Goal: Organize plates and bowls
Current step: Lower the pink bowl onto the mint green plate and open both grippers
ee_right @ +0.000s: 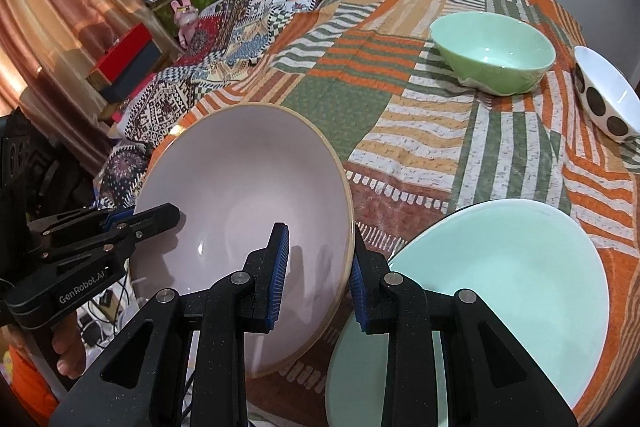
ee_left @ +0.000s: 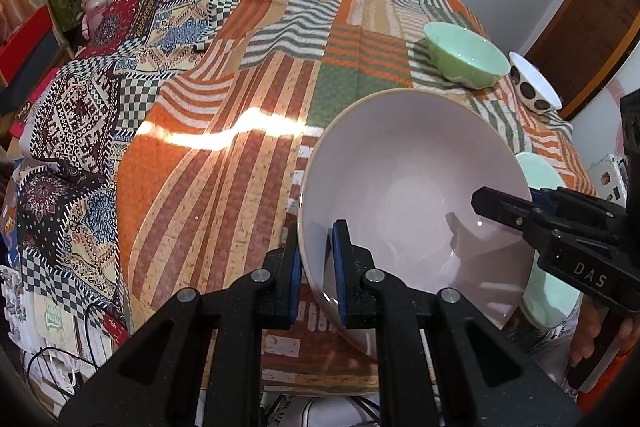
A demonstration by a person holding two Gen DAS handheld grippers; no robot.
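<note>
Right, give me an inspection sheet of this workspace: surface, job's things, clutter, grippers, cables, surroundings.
Surface: patchwork striped cloth over the table, with a bright streak of light across it.
Job's things: large pink bowl held tilted; mint plate beside it; green bowl and spotted bowl at the far side.
Clutter: nothing seen on the cloth besides the dishes.
Grippers: left gripper and right gripper each clamp the pink bowl's rim on opposite sides.
Cables: wires on the floor below the table edge.
Surroundings: patterned quilt, pink bunny toy, boxes, curtain, wooden door.
</note>
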